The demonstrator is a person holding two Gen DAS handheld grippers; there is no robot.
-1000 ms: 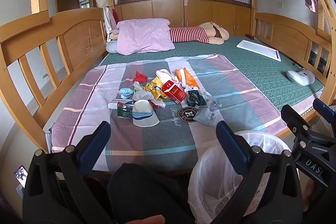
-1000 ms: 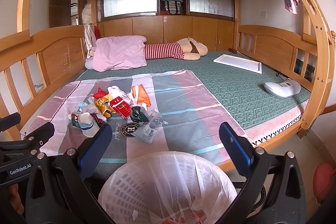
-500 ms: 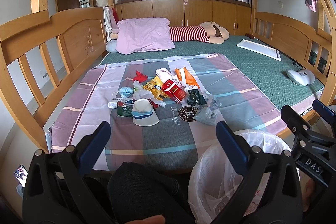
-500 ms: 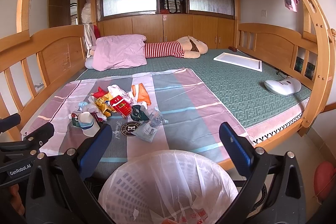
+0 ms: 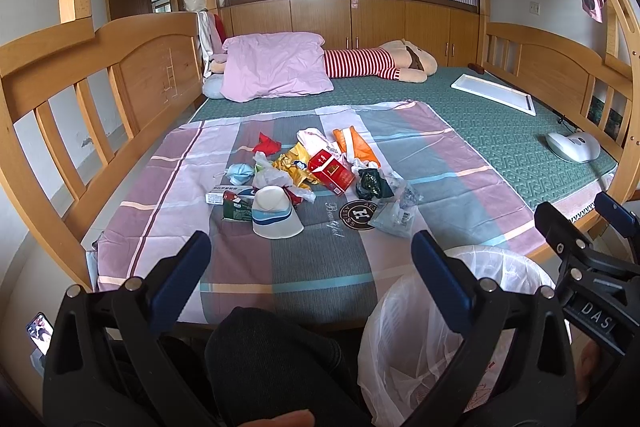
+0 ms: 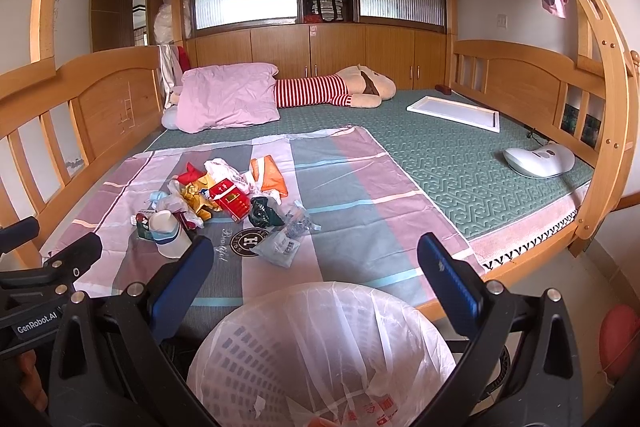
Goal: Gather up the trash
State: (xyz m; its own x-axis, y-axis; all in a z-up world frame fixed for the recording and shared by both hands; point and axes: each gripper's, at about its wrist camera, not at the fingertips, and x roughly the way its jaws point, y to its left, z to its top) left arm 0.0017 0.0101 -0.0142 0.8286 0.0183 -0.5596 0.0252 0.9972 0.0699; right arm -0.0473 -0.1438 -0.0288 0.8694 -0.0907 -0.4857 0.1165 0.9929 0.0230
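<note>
A heap of trash lies on the striped sheet [image 5: 440,163] of the bed: a white paper cup [image 5: 276,213] [image 6: 168,233], a red box [image 5: 332,169] [image 6: 231,201], an orange wrapper [image 5: 356,143], a yellow wrapper [image 5: 294,165], a dark green bag [image 5: 370,183] and clear plastic [image 5: 396,211]. A white bin [image 6: 320,351] [image 5: 444,331] lined with a plastic bag stands at the foot of the bed. My left gripper [image 5: 312,267] is open and empty, short of the heap. My right gripper [image 6: 316,271] is open and empty above the bin.
A pink pillow [image 5: 276,65] and a striped plush toy [image 5: 376,63] lie at the head of the bed. A white board [image 5: 494,93] and a white device [image 5: 572,147] lie on the green mat at right. Wooden rails [image 5: 92,99] flank the bed.
</note>
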